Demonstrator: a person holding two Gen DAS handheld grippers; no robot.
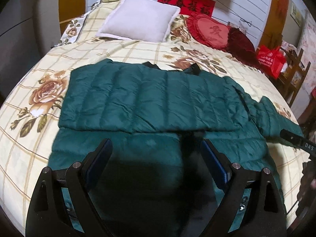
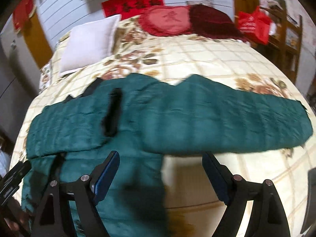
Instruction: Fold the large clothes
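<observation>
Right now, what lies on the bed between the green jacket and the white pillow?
Only bare floral bedspread. In the left wrist view, the stretch between the green jacket and the white pillow holds nothing else; the blurrier right wrist view agrees.

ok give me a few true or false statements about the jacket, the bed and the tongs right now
1. A green jacket lies spread on the flowered bedspread. True.
2. The left tongs are clamped on the jacket. False: they stand open with nothing pinched between them.
3. A white pillow sits near the head of the bed. True.
4. The right tongs are shut. False: they are open and grip nothing.
5. The heart-shaped cushion is blue. False: it is red.
6. One sleeve lies stretched out sideways across the bedspread. True.
</observation>
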